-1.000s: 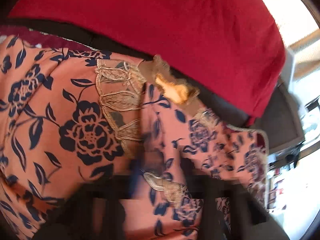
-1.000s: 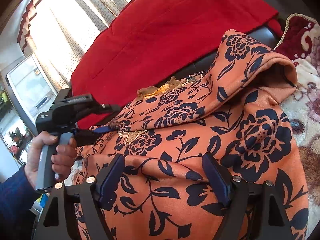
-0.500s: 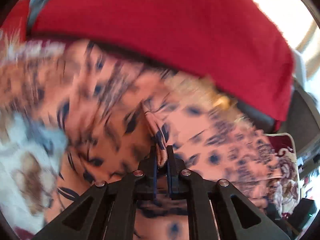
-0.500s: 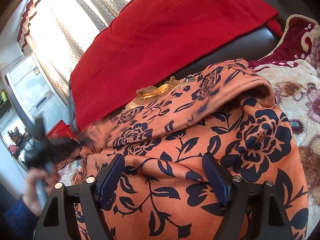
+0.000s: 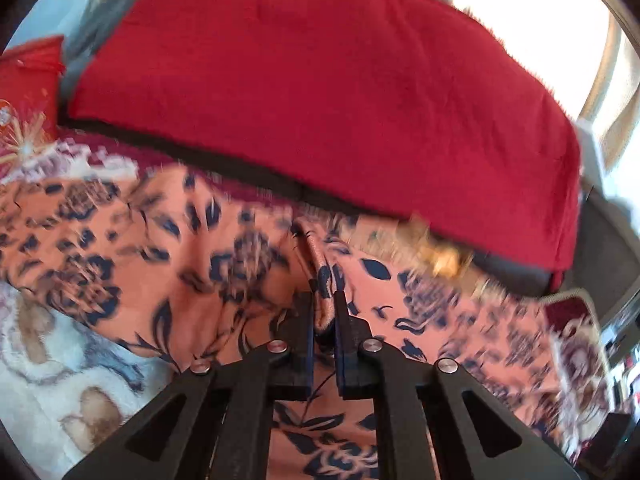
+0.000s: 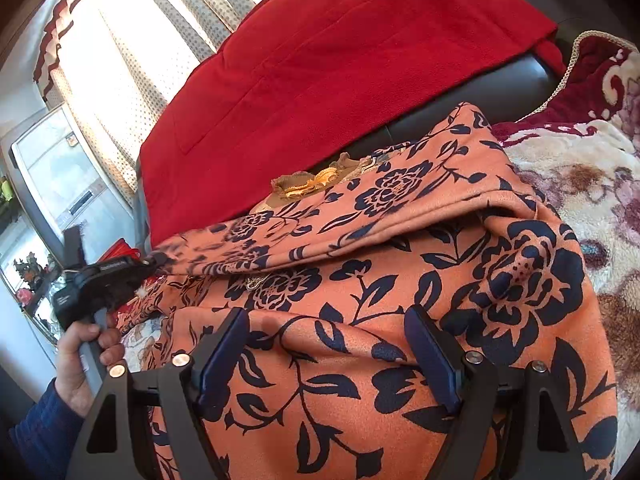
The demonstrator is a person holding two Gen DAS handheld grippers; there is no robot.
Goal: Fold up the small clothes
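An orange garment with dark blue flowers [image 6: 400, 280] lies on the sofa seat, its upper part folded over in a long flap [image 6: 400, 196]. At the garment's left end, my left gripper [image 6: 158, 259] is held by a hand [image 6: 84, 356]. In the left wrist view this gripper [image 5: 324, 300] is shut on a raised pinch of the garment [image 5: 240, 264]. My right gripper [image 6: 328, 356] stands open low over the near part of the garment, its blue pads [image 6: 432, 360] wide apart with flat cloth between them. A gold trim piece [image 6: 312, 182] shows at the flap's far edge.
A red blanket [image 6: 340, 60] drapes the black sofa back [image 6: 500, 88]. A floral fleece blanket [image 6: 580, 168] covers the seat to the right and shows beside the garment [image 5: 60, 380]. A red cushion [image 5: 24, 92] sits far left. Curtains [image 6: 140, 40] and a grey appliance [image 6: 48, 168] stand behind.
The left gripper has swung to the garment's left end with cloth pinched in it. The folded flap, raised high on the right before, now lies lower and flatter. The right gripper has not moved.
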